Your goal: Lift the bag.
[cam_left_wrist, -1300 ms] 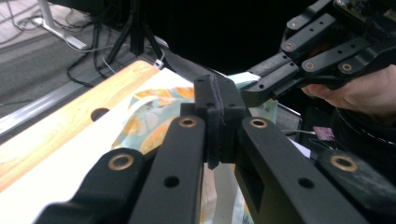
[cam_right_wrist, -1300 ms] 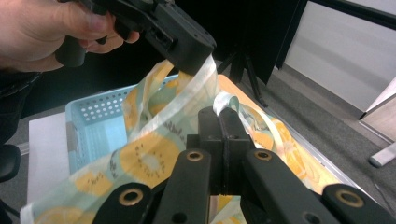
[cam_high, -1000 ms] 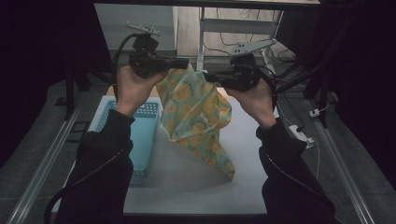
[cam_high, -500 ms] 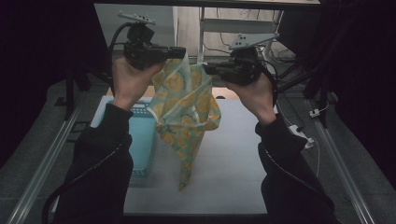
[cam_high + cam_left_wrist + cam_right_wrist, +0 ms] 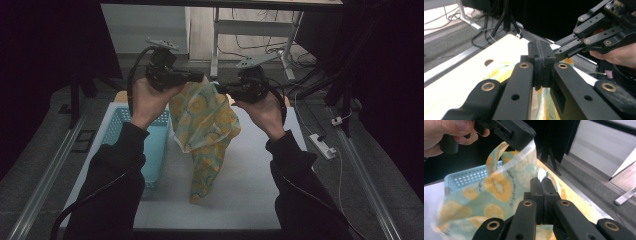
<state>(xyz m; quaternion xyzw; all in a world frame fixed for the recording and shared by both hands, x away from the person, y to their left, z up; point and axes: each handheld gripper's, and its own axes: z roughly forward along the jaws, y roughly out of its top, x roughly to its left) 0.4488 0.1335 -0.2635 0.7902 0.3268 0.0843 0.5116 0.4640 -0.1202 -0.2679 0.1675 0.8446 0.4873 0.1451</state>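
Note:
A pale green cloth [image 5: 205, 125] printed with yellow fruit slices hangs between my two grippers above the white table [image 5: 250, 190]; its lower tip reaches the tabletop. My left gripper [image 5: 200, 77] is shut on the cloth's upper edge, and the cloth [image 5: 499, 72] bunches under its jaws [image 5: 541, 50]. My right gripper [image 5: 220, 89] is shut on the same edge close beside it; a fold of cloth [image 5: 496, 187] pokes out above its pinched tips [image 5: 541, 181]. The two grippers' tips nearly meet, the left gripper [image 5: 524, 140] just above the right.
A light blue perforated basket [image 5: 117, 125] stands on the table's left side, under my left forearm. Metal rails run along both sides of the table. A white power strip [image 5: 322, 146] and cables lie on the floor at the right, desk legs behind.
Both hands rose and then came down a little with the cloth. The cloth's hanging end swung from the right toward the middle and now drapes narrow and straight down.

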